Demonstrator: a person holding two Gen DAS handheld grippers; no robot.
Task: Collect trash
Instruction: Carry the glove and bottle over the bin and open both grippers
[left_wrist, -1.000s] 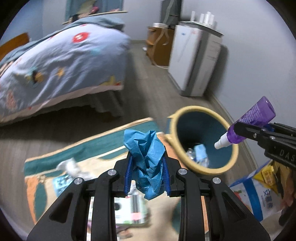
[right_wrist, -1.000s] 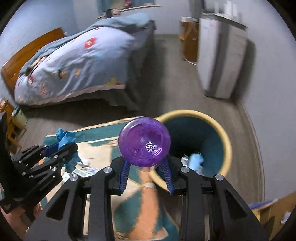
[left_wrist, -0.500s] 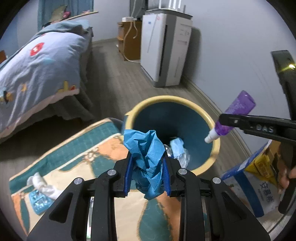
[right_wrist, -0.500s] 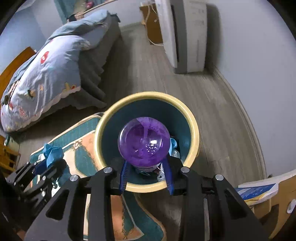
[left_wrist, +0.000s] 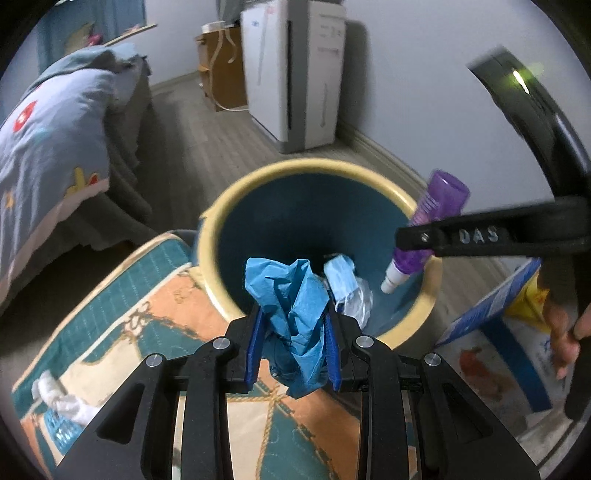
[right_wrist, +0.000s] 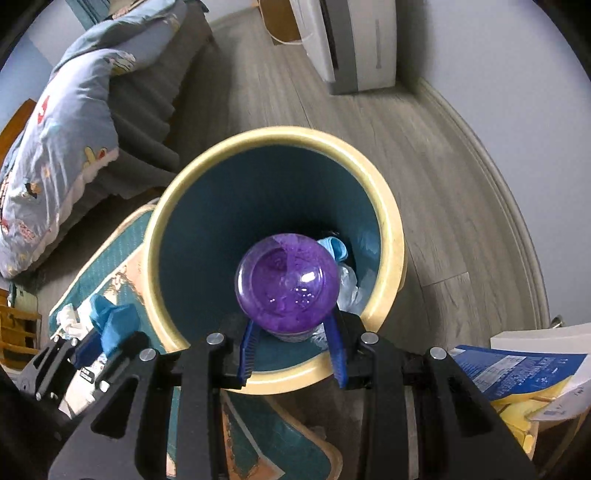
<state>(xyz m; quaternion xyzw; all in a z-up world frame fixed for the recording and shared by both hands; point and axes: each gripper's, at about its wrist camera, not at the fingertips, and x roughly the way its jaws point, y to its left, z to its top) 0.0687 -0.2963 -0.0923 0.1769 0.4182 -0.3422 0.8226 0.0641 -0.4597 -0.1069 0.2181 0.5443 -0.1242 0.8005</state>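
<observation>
My left gripper (left_wrist: 293, 332) is shut on a crumpled blue paper (left_wrist: 291, 299) and holds it over the near rim of the trash bin (left_wrist: 229, 199). The bin is dark blue inside with a cream rim. My right gripper (right_wrist: 291, 343) is shut on a purple bottle (right_wrist: 288, 284), held cap-down over the bin's opening (right_wrist: 266, 136). In the left wrist view the purple bottle (left_wrist: 439, 199) hangs at the bin's right rim, in the right gripper (left_wrist: 417, 240). Blue and clear trash (left_wrist: 347, 284) lies at the bin's bottom.
A patterned rug (left_wrist: 147, 306) lies left of the bin with a white wad (left_wrist: 55, 395) on it. A bed (left_wrist: 48, 122) stands at left, a white appliance (left_wrist: 295, 66) by the far wall. A blue and yellow carton (left_wrist: 498, 350) lies right of the bin.
Both grippers have moved closer to the bin. The purple bottle now hangs lower over the opening, and the blue paper has come over the near rim.
</observation>
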